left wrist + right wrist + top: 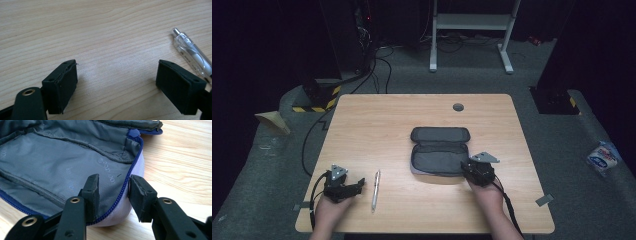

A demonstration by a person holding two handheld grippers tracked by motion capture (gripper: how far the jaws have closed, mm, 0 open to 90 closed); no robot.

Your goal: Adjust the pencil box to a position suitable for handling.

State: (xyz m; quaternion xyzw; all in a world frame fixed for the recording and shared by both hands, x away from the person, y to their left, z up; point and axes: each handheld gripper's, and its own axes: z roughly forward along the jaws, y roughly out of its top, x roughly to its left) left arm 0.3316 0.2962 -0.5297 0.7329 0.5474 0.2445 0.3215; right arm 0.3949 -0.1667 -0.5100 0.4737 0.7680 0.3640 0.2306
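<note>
A dark pencil case (439,150) lies unzipped and spread flat in the middle of the wooden table (377,120). Its grey lining (62,157) and blue zipper (126,186) fill the right gripper view. My right gripper (467,167) sits at the case's near right corner. Its jaws straddle the zippered rim, one inside and one outside, with a gap still showing, so the right gripper (113,185) is open. A clear pen (375,190) lies near the front edge. My left gripper (117,67) stands wide open and empty just left of the pen (192,53).
A round cable hole (458,106) sits near the table's far edge. Grey tape marks (544,200) lie at the front corners. On the floor beyond stand a white frame (472,22), cables and a dark cabinet. A white packet (603,157) lies on the floor at right.
</note>
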